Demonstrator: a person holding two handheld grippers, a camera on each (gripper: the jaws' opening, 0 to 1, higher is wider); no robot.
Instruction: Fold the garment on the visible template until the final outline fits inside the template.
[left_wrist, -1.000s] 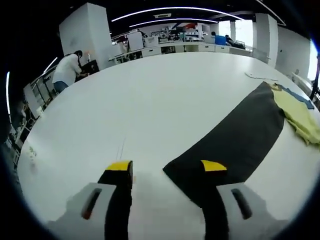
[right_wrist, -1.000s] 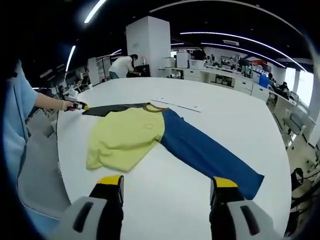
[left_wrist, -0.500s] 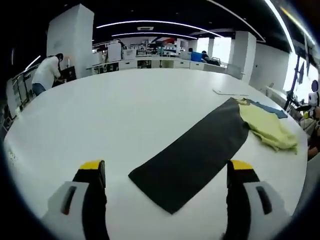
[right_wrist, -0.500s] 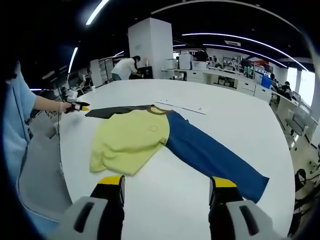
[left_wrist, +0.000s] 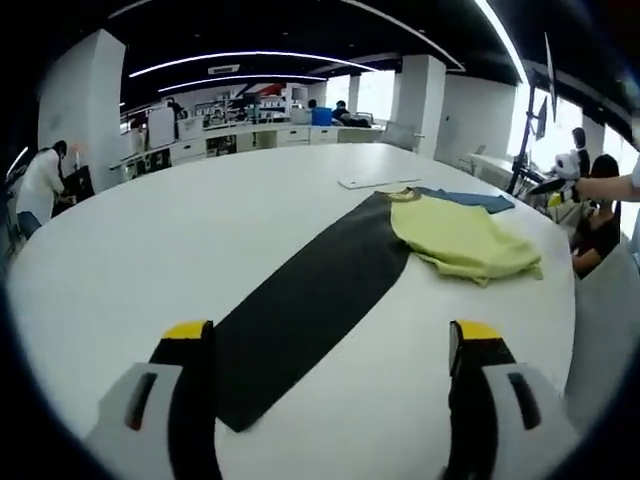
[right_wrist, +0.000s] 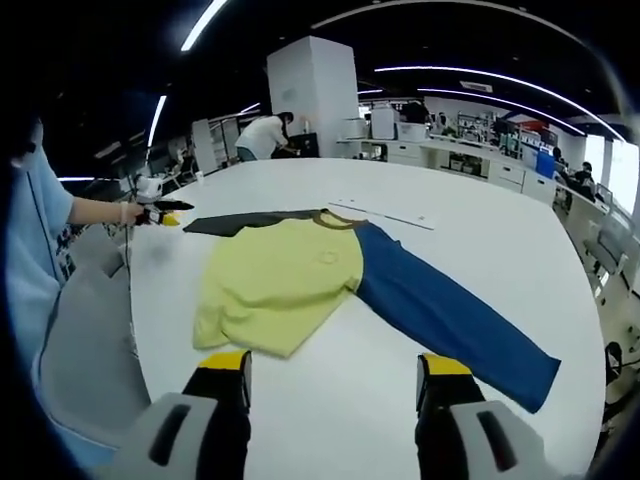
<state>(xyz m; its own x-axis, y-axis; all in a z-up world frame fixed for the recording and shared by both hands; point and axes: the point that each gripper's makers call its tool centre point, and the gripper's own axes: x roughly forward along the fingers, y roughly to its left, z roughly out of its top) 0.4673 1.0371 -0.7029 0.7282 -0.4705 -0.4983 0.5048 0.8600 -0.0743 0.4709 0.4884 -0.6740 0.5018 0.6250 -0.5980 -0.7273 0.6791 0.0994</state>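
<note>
Swung round to the right since a second ago, the left gripper view: dark sleeve (left_wrist: 305, 295) now running up the middle between the jaws rather than off to one side, yellow body of the garment (left_wrist: 458, 238) pulled well into frame. Right gripper view barely shifted, garment sitting slightly higher and further right than before.

Left gripper (left_wrist: 330, 335) low over the white worktop (left_wrist: 150, 260), jaws spread wide, nothing held. Near end of the dark sleeve lying flat just beside the left jaw, stretching away to meet the yellow body further up. Beyond the yellow, a sliver of blue sleeve (left_wrist: 468, 200) and a thin pale strip (left_wrist: 375, 182) lying on the worktop by the collar.

Right gripper (right_wrist: 333, 362) also hovering above the worktop (right_wrist: 480, 230), jaws wide apart, empty. Garment spread out ahead: yellow body (right_wrist: 280, 285) in the middle with its lower hem loosely rumpled, blue sleeve (right_wrist: 450, 320) angling out to the right, dark sleeve (right_wrist: 245, 222) reaching left. Left gripper (right_wrist: 158, 213) visible at the far tip of that dark sleeve, held in a hand (right_wrist: 125, 212); whether touching the cloth, cannot tell. Light-blue clothing (right_wrist: 30, 260) of the person along the left edge. Same pale strip (right_wrist: 385, 214) beyond the collar.

Background: open office, a person in white (right_wrist: 265, 135) bent over a desk near a white pillar (right_wrist: 310, 100).
</note>
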